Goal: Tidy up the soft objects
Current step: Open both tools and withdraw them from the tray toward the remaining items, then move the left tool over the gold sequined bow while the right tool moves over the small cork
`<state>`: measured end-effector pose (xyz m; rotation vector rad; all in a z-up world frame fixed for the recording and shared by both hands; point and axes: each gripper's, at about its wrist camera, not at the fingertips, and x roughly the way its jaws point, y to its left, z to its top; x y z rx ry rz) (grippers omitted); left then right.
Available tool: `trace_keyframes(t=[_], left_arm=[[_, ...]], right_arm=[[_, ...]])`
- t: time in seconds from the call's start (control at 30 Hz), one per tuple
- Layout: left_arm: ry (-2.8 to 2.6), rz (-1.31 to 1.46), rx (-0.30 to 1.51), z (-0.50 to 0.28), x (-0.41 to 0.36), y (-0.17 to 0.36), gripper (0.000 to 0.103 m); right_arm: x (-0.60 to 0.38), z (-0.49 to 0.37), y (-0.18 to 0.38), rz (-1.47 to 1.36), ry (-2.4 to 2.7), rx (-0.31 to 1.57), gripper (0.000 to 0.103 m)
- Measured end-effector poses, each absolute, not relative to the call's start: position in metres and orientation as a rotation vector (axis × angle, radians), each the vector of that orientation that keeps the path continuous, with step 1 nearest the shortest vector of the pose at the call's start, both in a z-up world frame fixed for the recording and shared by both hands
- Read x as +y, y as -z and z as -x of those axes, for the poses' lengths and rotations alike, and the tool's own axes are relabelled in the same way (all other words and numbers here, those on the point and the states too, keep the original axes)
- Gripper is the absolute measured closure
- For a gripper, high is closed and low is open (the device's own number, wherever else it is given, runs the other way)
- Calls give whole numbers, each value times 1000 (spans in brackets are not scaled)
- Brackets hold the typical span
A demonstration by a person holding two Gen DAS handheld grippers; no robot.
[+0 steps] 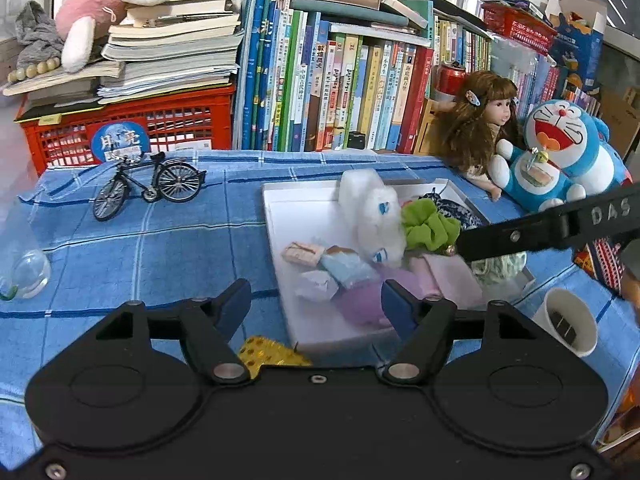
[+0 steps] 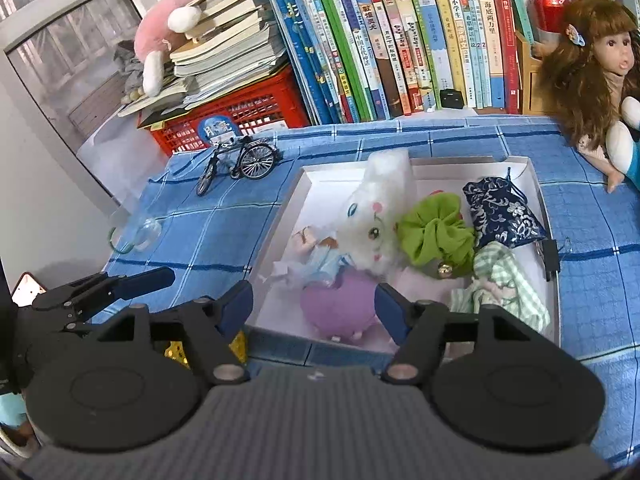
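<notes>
Hovering at the near edge of the white tray (image 2: 276, 236), both the left tool (image 1: 316, 300) and right tool (image 2: 314, 304) sit spread wide, nothing gripped. Inside the tray: white plush (image 2: 376, 216), green scrunchie (image 2: 436, 236) beside it, purple plush (image 2: 340, 304) nearest.

I hold my left hand-held gripper (image 1: 316, 300) low over the tabletop's near edge, its blue-padded fingers (image 1: 236, 296) spread wide with nothing between them. My right hand-held gripper (image 2: 314, 306) hangs beside it, just to its right, fingers (image 2: 390, 312) likewise parted and empty.
</notes>
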<state>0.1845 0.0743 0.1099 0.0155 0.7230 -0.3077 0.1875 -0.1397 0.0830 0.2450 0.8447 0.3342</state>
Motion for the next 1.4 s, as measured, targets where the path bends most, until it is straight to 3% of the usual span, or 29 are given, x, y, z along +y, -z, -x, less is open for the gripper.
trace_keyframes(t=[0.87,1.33,1.4], left_arm=[[236,-27,806,-152,114,-51,29],[227,-124,786,-157,105,-34,29],[232,-130,788,-159,105,-31,29]], right_arm=[[-220,-144,-81,-336,-261,820,18],[-285,-152,-46,-419,-194,969,17],[-291,-156,-37,-433,-186,1003,22]])
